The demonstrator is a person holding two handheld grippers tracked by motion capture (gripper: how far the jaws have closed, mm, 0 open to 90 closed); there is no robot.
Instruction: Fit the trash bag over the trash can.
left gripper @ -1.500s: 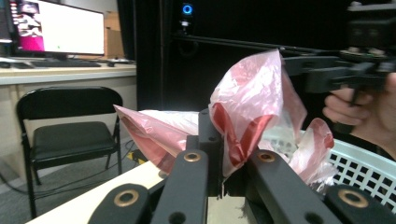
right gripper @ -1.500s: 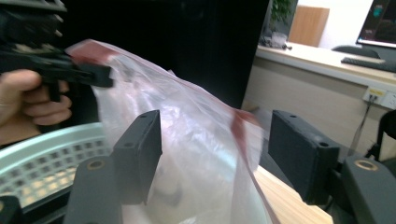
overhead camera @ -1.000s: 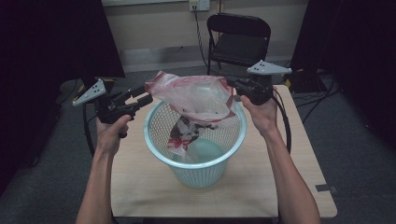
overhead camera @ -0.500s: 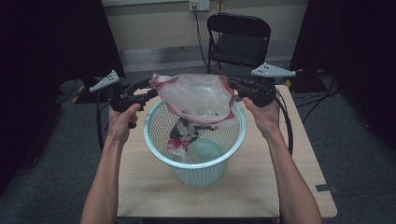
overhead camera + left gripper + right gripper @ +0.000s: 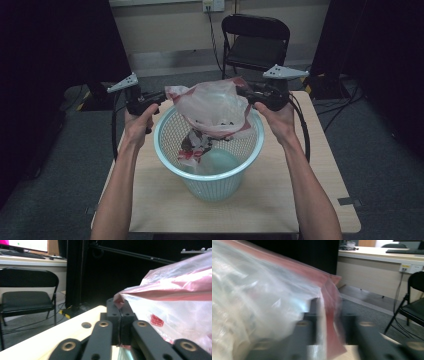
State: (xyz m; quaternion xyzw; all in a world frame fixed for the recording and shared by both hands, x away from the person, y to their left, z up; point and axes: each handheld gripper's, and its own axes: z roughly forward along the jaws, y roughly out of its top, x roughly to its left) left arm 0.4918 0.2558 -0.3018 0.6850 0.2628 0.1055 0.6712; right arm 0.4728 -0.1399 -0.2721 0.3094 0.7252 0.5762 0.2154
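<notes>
Bag: clear plastic bag (image 5: 212, 107) w/ red trim, held stretched above the basket mouth, lower part w/ red-black print hanging down inside. In the left gripper view, a red mark is seen on the film.
Left gripper (image 5: 162, 96): jaws closed on the bag's left edge; in the left gripper view a pinch of red-edged film (image 5: 119, 301) is seen clamped between the tips.
Right gripper (image 5: 243, 93): jaws closed on the bag's right edge; the right gripper view is blurred, but film is seen running down between the jaws.
Basket: pale blue mesh basket (image 5: 207, 172), upright, stood mid-table, directly under the bag.
Table: light wood table (image 5: 280, 200), basket carried on it.
Chair: black folding chair (image 5: 255, 42), set behind the table's far edge, apart from it.
</notes>
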